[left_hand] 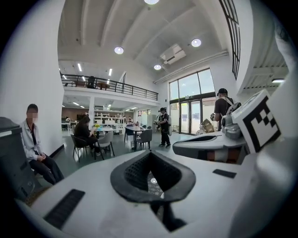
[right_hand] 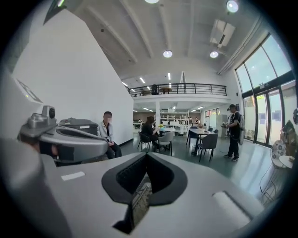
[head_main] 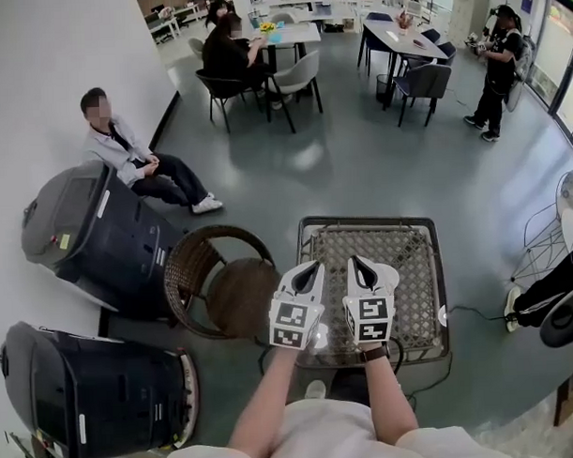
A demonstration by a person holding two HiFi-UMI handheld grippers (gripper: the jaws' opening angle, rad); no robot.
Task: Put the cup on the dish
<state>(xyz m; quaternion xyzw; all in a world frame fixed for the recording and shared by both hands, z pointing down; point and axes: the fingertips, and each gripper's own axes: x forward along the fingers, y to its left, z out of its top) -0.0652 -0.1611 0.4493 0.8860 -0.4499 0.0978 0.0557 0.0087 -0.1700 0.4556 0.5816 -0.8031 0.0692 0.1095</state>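
No cup and no dish shows in any view. In the head view my left gripper (head_main: 310,268) and right gripper (head_main: 358,262) are held side by side above the near half of a low table (head_main: 310,234) with a woven top under glass. Both point away from me, level, toward the room. In the left gripper view my left gripper (left_hand: 150,154) has its jaws together with nothing between them. The right gripper view shows my right gripper (right_hand: 146,156) the same way, jaws together and holding nothing. Each gripper view looks over the room, not down at the table.
A round wicker chair (head_main: 218,282) stands left of the table. Two dark grey machines (head_main: 99,235) (head_main: 86,390) sit along the left wall, beside a seated person (head_main: 124,154). A white wire chair (head_main: 549,228) and someone's legs (head_main: 552,299) are at the right. Dining tables and people fill the far room.
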